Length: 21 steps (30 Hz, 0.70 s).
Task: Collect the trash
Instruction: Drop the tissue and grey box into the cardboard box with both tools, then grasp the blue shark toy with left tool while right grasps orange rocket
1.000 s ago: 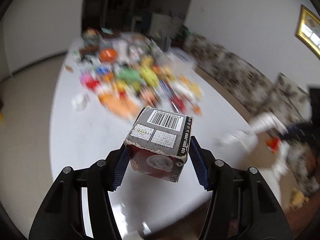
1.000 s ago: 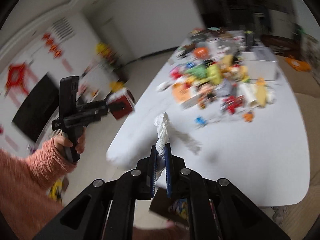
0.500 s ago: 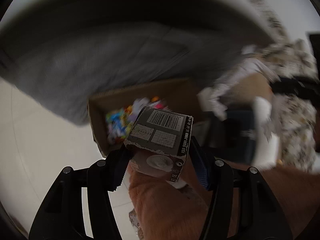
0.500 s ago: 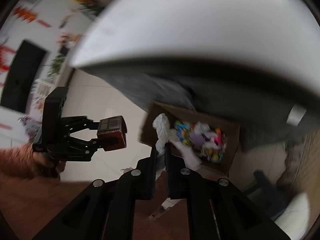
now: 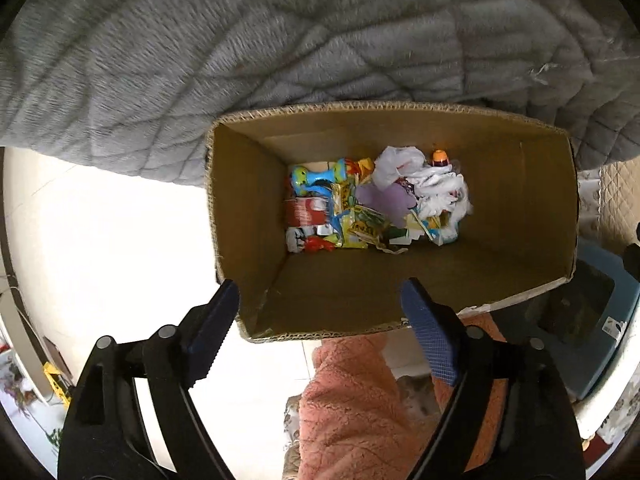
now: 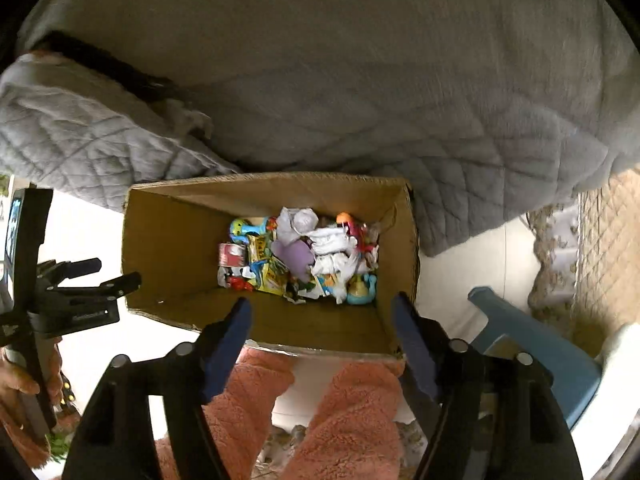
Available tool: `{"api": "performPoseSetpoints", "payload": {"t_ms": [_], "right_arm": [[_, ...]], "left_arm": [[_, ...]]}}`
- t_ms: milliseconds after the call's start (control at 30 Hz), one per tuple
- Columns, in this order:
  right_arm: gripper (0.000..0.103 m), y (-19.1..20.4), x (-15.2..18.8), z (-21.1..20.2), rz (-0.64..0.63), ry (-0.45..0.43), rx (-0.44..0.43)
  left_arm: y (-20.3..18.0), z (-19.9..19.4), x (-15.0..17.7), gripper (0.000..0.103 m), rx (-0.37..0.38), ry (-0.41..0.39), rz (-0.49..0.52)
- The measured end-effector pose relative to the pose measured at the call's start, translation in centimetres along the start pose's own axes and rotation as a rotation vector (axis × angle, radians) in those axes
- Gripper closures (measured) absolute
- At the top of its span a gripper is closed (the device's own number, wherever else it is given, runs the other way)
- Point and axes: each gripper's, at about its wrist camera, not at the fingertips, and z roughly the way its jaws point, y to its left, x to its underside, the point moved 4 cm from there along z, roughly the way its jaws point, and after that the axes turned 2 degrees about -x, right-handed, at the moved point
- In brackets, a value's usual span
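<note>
An open cardboard box (image 5: pixel 248 208) stands on the floor below me, also in the right wrist view (image 6: pixel 160 248). Its bottom holds a pile of trash (image 5: pixel 372 204): wrappers, white crumpled tissue (image 6: pixel 332 256), a red box (image 6: pixel 231 255) and colourful bits. My left gripper (image 5: pixel 320 300) is open and empty above the box's near edge. It also shows from the side in the right wrist view (image 6: pixel 116 272), at the box's left. My right gripper (image 6: pixel 322 316) is open and empty above the box's near wall.
A grey quilted cover (image 5: pixel 280 40) hangs behind the box. A blue stool (image 6: pixel 520 344) stands to the right. My pink fleece legs (image 6: pixel 328 408) are under the grippers. White tiled floor (image 5: pixel 100 240) lies to the left.
Both grippers swung down from the table to the box and opened. The small barcode box left my left gripper and the white tissue left my right gripper; both lie in the box.
</note>
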Motion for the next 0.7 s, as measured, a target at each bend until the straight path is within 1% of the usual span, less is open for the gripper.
{"api": "performPoseSetpoints", "payload": {"t_ms": [67,100,133,267,400,433,467,500,567,600,633,667,700], "right_arm": [[0.032,0.6,-0.1,-1.0,-0.009,-0.010,-0.006],[0.032,0.8,-0.3,-1.7,-0.010,-0.017,-0.013],[0.032,0.8,-0.2,-2.4,-0.009,-0.023,-0.019],[0.032,1.4,-0.6,-7.0,-0.013,-0.061,-0.056],[0.032,2.5,-0.9,-13.3,-0.044,-0.123,-0.089],[0.032,3.0,-1.0,-16.0,-0.050,-0.160,-0.105],[0.032,3.2,-1.2,-17.9,-0.052,-0.190,-0.112],[0.031,3.4,-1.3,-20.2,-0.053,-0.234,-0.116],[0.028,3.5,-1.8,-23.7,-0.047,-0.313,-0.115],[0.027,3.4,-2.3,-26.0,-0.037,-0.369,-0.114],[0.027,3.3,-2.5,-27.4,-0.030,-0.403,-0.117],[0.027,3.2,-3.0,-28.8,-0.024,-0.438,-0.121],[0.026,3.0,-3.4,-29.8,-0.019,-0.461,-0.122]], "left_arm": [[-0.1,-1.3,0.5,0.022,-0.007,-0.014,-0.005],[1.0,-1.6,0.9,0.022,0.000,-0.022,-0.009],[1.3,-2.1,1.0,0.022,0.011,-0.030,-0.013],[1.6,-6.7,1.9,0.022,0.013,-0.100,-0.008],[2.1,-14.7,3.5,0.022,0.030,-0.171,0.020],[2.4,-16.9,3.9,0.022,0.021,-0.196,0.031],[2.4,-20.0,4.2,0.022,0.011,-0.234,0.054],[2.3,-22.0,4.3,0.022,0.020,-0.266,0.066],[2.3,-27.8,3.7,0.020,0.042,-0.381,0.077],[2.2,-29.7,3.3,0.013,0.065,-0.429,0.076],[2.0,-31.9,2.3,0.012,0.085,-0.492,0.072],[1.7,-34.2,0.6,0.012,0.103,-0.567,0.070],[1.4,-35.5,-1.2,0.012,0.113,-0.621,0.068]]}}
